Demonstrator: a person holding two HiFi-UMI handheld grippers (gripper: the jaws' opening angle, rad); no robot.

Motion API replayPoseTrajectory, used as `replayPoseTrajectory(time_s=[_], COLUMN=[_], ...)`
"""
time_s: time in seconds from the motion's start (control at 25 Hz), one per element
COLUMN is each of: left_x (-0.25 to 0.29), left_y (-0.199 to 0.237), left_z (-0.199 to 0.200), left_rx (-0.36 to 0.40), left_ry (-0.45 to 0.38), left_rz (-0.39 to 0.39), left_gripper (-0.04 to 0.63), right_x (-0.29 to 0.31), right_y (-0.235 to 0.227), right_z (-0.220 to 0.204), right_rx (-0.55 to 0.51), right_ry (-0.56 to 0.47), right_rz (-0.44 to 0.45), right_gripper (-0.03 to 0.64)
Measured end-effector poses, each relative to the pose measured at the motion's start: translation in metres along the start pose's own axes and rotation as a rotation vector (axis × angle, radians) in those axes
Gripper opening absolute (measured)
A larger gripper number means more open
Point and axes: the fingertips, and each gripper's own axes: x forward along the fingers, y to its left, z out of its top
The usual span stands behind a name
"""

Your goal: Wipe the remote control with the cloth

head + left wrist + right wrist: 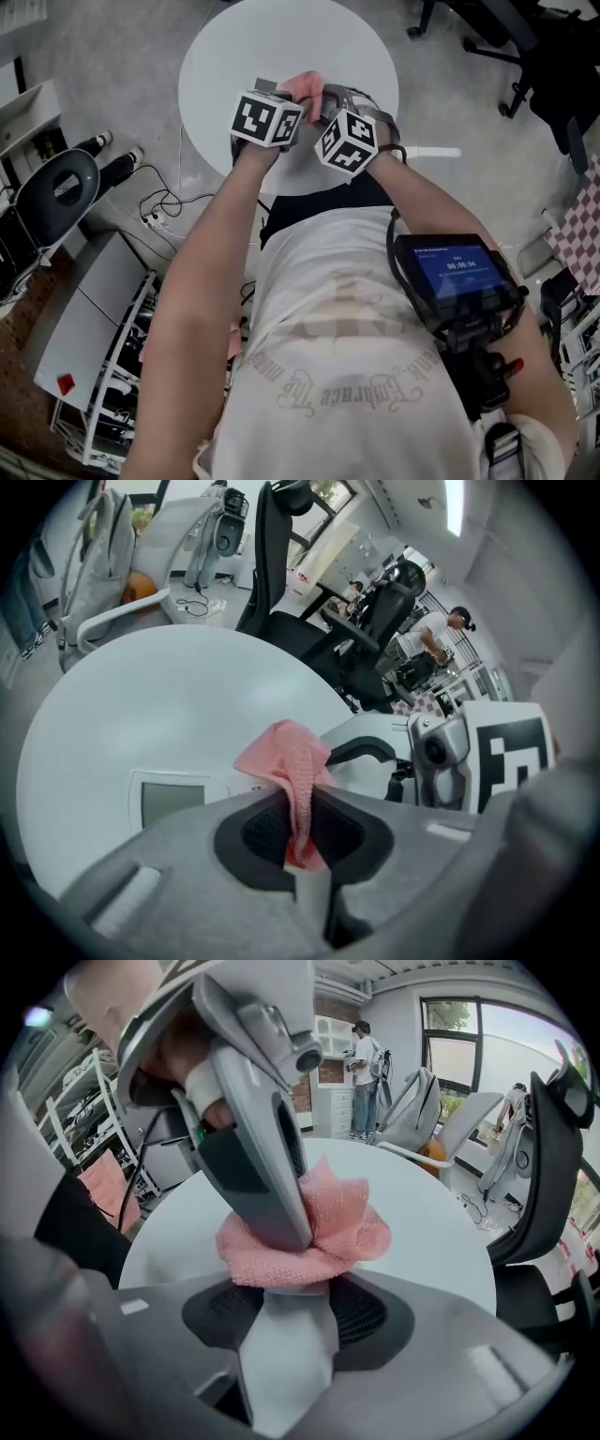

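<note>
On the near part of the round white table (pixel 281 37) both grippers meet. My left gripper (pixel 300 803) is shut on a pink knitted cloth (pixel 286 752), which hangs bunched from its jaws. In the right gripper view the cloth (pixel 347 1222) lies on a white remote control (pixel 281 1354), with a left finger (pixel 258 1147) pressing into it from above. My right gripper (pixel 286 1307) is shut on the remote's near end. The remote's grey screen end (pixel 173 799) shows at the left in the left gripper view. In the head view only a bit of cloth (pixel 302 86) shows between the marker cubes.
Black office chairs (pixel 525 56) stand beyond the table at the right. A wire shelf cart (pixel 103 375) and cables (pixel 164 202) are on the floor at the left. A device with a blue screen (pixel 455 267) hangs at the person's waist. People stand far off.
</note>
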Motion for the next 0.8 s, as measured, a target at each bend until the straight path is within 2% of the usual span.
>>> replayPoseTrajectory(time_s=[0.16,0.4,0.8], left_x=[-0.001,0.017,0.002], left_y=[-0.003,-0.011,0.024], left_z=[0.002,0.005,0.004], left_rx=[0.041,0.044,-0.083], left_ry=[0.031,0.074,0.005], left_rz=[0.01,-0.016,0.105], left_gripper=[0.025,0.02,0.02], right_x=[-0.001,0.0,0.001], right_y=[-0.001,-0.007,-0.008], right_z=[0.004,-0.012,-0.011], right_rx=[-0.005,-0.011,-0.027], right_ry=[0.003,0.012,0.015], right_rz=[-0.002,0.021,0.033], right_gripper=[0.229,0.227,0.225])
